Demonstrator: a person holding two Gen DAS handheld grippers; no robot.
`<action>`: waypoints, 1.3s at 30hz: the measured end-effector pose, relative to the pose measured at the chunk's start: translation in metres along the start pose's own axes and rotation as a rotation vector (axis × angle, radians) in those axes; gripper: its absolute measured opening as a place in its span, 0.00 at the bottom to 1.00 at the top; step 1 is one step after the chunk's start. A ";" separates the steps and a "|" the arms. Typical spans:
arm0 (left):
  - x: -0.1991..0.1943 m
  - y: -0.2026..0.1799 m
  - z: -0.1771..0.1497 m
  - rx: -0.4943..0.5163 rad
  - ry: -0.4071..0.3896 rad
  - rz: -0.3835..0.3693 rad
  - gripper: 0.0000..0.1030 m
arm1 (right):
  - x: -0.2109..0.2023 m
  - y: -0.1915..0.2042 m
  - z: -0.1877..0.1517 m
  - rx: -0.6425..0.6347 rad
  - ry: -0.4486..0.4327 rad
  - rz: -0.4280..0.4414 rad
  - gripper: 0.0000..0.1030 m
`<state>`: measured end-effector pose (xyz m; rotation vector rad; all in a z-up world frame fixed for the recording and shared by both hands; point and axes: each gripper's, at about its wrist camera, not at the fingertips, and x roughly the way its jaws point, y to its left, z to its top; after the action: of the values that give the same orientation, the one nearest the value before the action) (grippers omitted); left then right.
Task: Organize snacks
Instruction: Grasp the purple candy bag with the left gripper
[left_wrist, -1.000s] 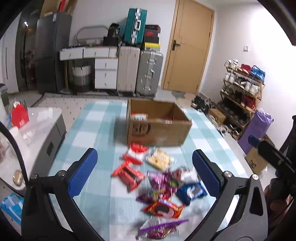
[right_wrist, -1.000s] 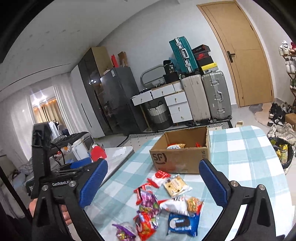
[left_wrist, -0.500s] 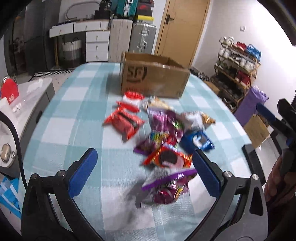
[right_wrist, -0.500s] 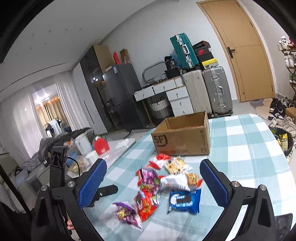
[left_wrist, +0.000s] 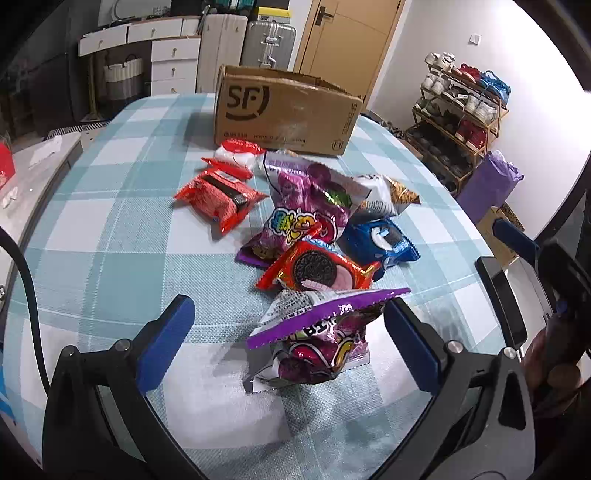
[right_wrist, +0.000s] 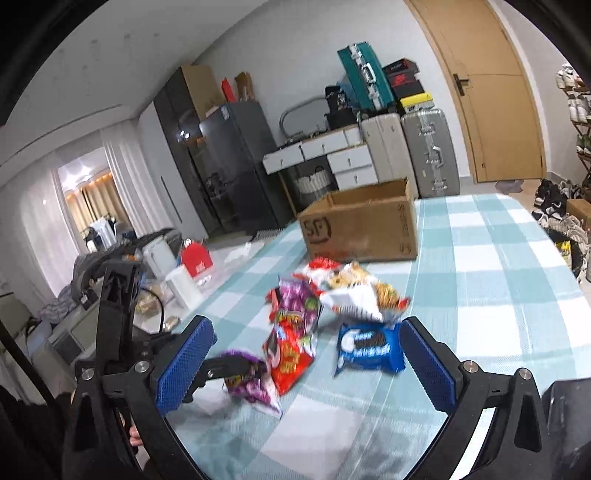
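Snack packets (left_wrist: 314, 221) heaped before open cardboard box (left_wrist: 284, 110).

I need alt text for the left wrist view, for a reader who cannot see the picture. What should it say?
The open left gripper reaches toward a purple snack packet lying between its blue fingers, at the near end of a snack pile on a checked tablecloth. Behind lie a red Oreo pack, a blue Oreo pack and a cardboard SF box.
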<state>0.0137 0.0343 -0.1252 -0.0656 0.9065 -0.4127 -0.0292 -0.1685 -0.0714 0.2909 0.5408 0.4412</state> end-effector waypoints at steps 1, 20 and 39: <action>0.002 0.001 0.000 -0.004 0.006 -0.009 0.99 | 0.002 0.002 -0.003 -0.006 0.009 -0.001 0.99; 0.023 0.006 -0.009 -0.005 0.087 -0.188 0.41 | 0.016 -0.002 -0.022 0.011 0.071 0.014 0.99; -0.011 0.020 -0.017 -0.007 0.018 -0.152 0.36 | 0.010 -0.003 -0.025 0.031 0.079 -0.015 0.99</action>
<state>0.0011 0.0588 -0.1319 -0.1381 0.9241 -0.5525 -0.0343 -0.1630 -0.0971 0.3002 0.6275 0.4311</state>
